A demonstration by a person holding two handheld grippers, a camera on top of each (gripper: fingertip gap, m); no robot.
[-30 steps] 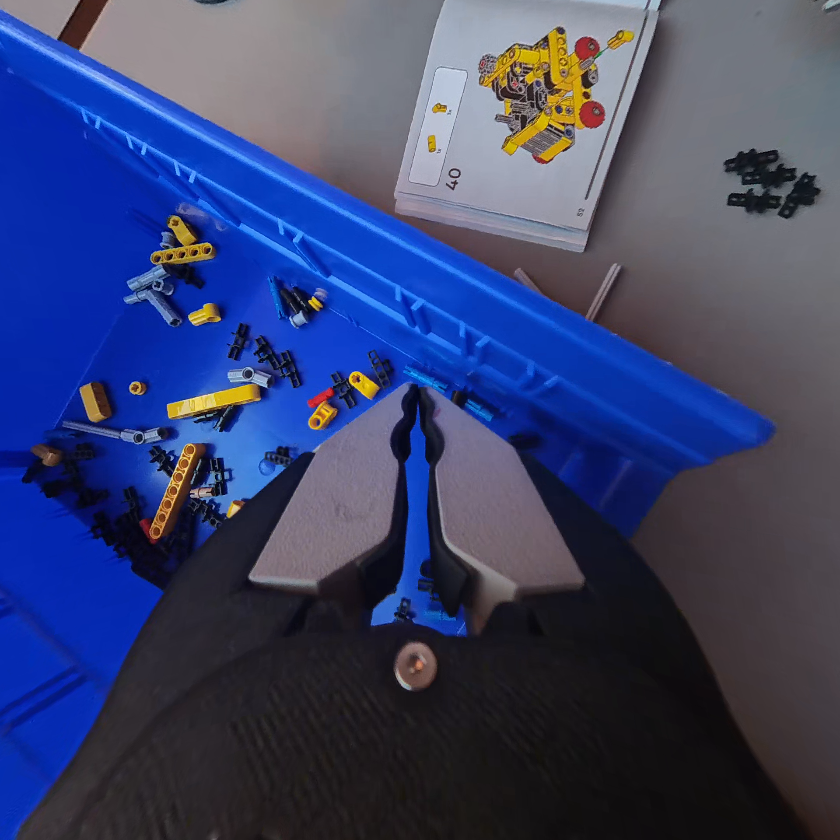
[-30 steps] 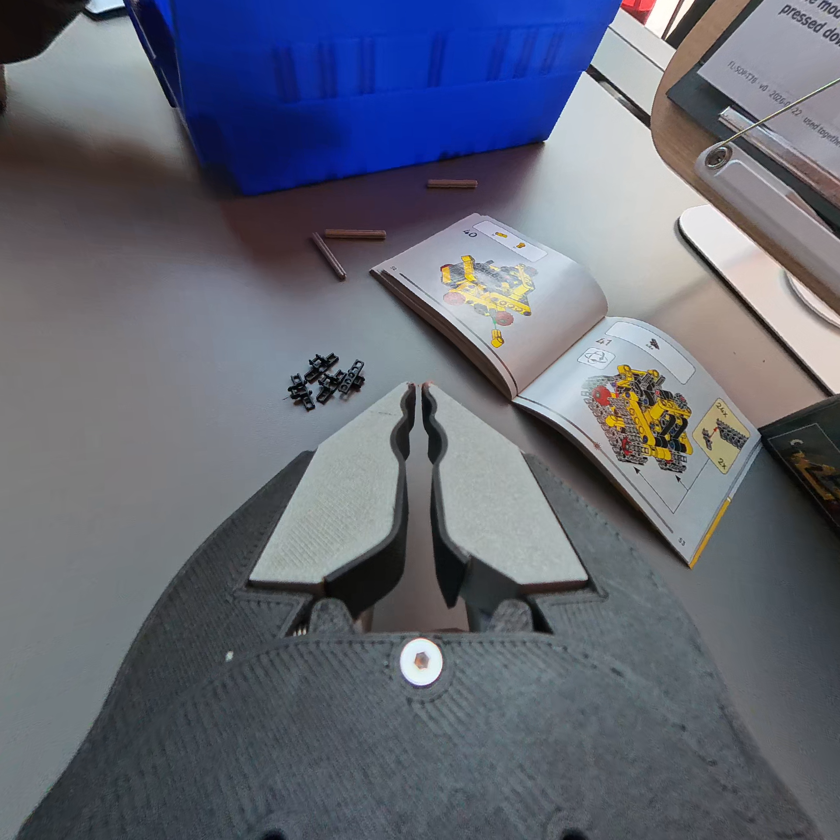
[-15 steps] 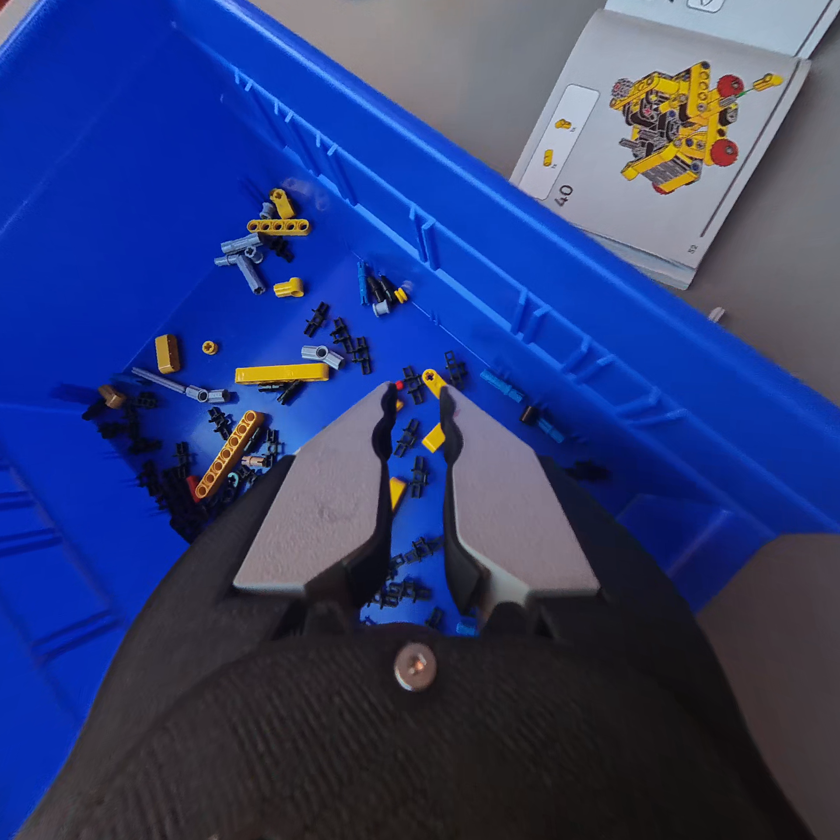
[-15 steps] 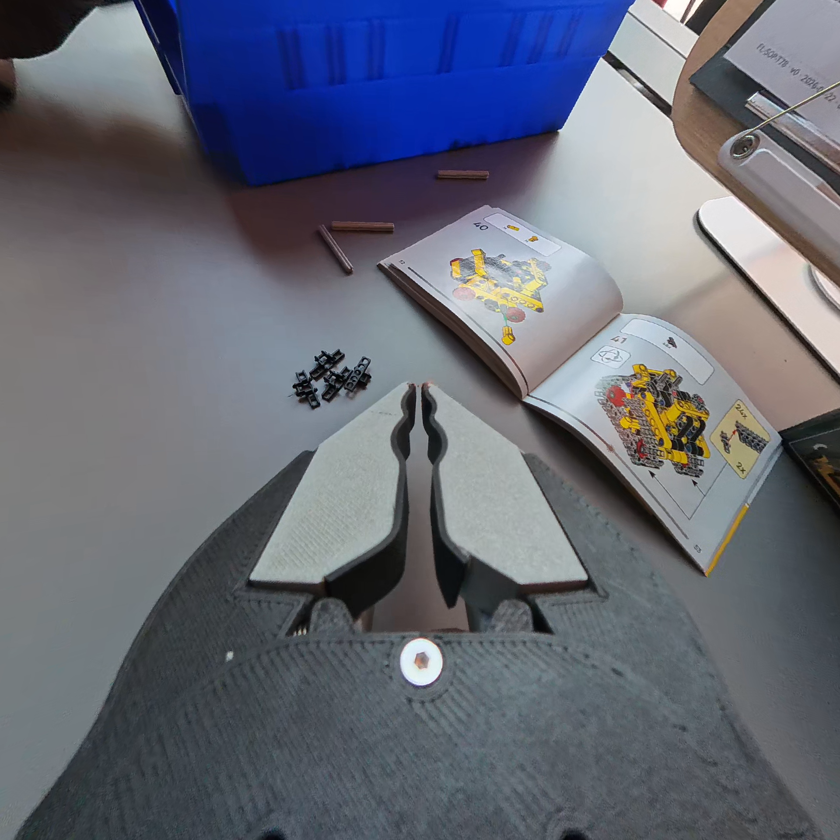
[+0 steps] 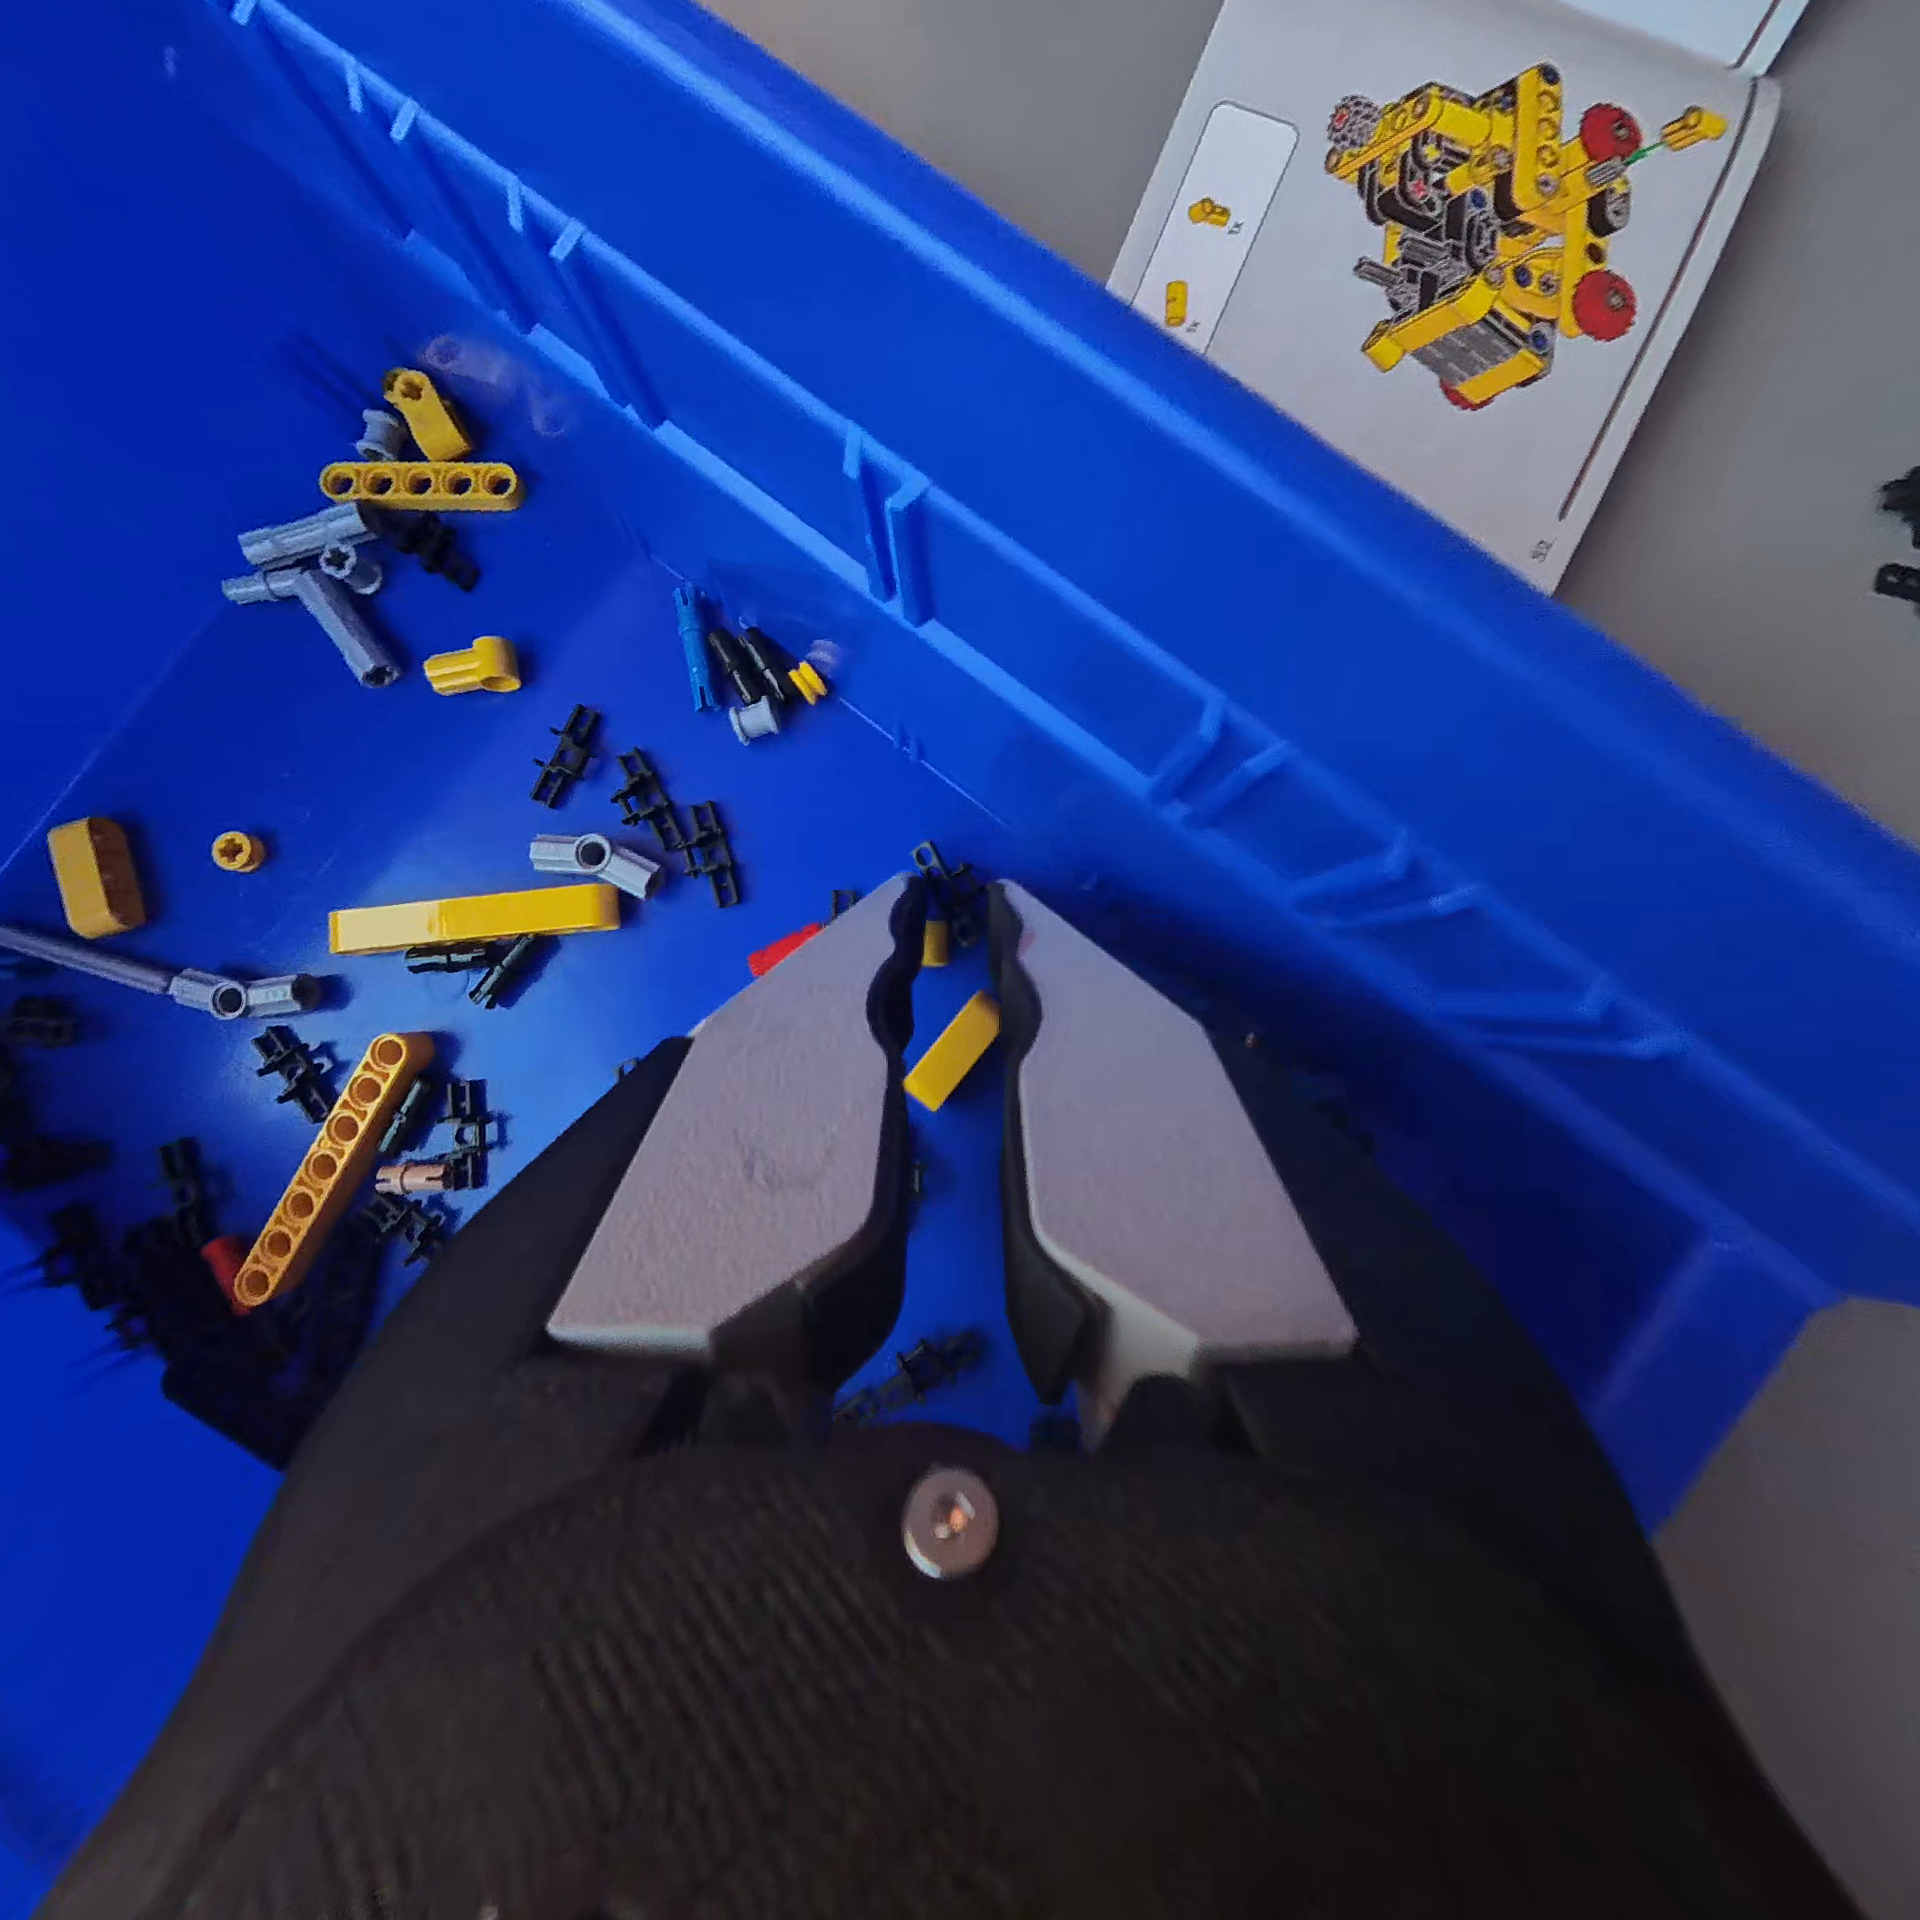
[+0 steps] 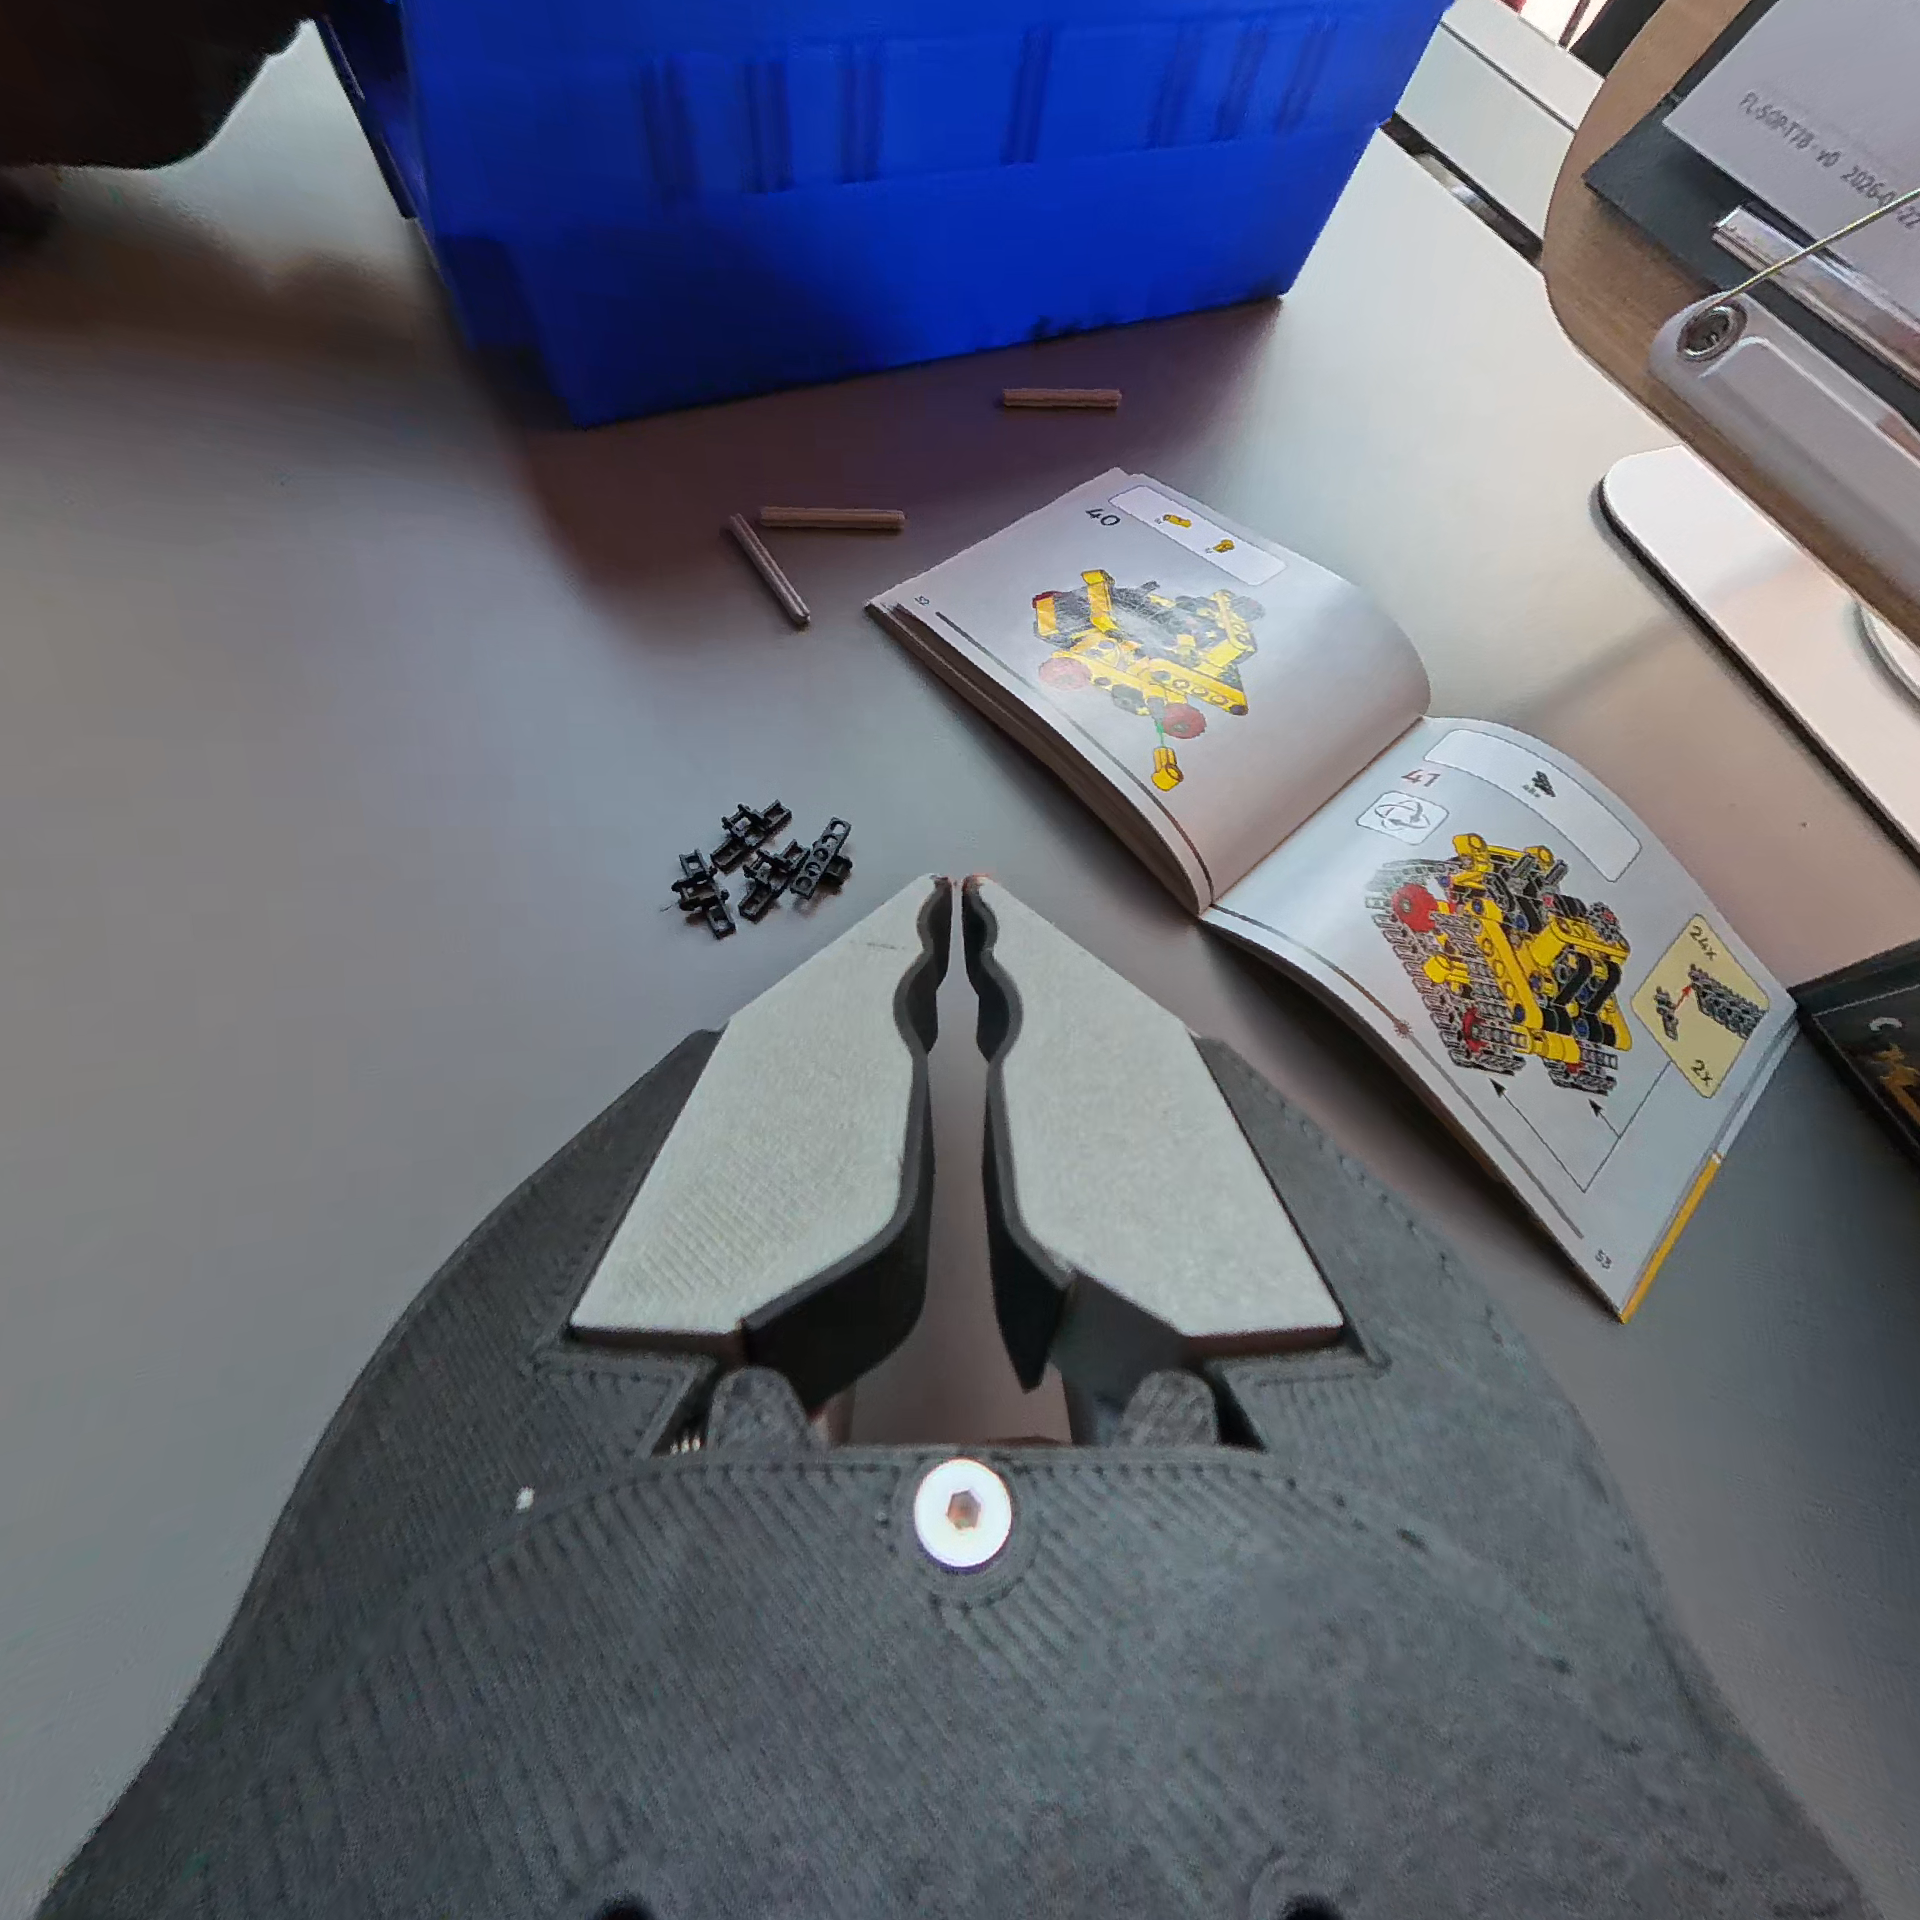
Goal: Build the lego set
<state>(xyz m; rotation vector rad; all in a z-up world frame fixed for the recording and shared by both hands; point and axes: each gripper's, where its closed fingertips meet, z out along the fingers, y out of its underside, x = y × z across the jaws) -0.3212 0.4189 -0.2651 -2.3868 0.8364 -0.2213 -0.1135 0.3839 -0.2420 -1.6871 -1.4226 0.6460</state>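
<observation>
My left gripper (image 5: 956,896) is inside the blue bin (image 5: 1195,582), low over its floor and open by a narrow gap. A black track link (image 5: 943,883) lies between its fingertips; I cannot tell if they touch it. A small yellow piece (image 5: 951,1049) shows in the gap further back. Yellow beams (image 5: 473,917), grey connectors (image 5: 312,566) and several black links (image 5: 665,800) lie loose on the bin floor. My right gripper (image 6: 956,883) is shut and empty above the grey table, just right of a small pile of black track links (image 6: 764,862).
An open instruction booklet (image 6: 1299,790) lies right of my right gripper; it also shows in the left wrist view (image 5: 1455,260). Three brown axles (image 6: 831,516) lie between the booklet and the bin (image 6: 883,208). A monitor stand base (image 6: 1745,582) is at the far right. There is about 20 cm between the tips of the two grippers.
My left gripper moved from above the bin's rim down into the bin and opened, then narrowed a little around a black link. My right gripper stayed shut and barely shifted.
</observation>
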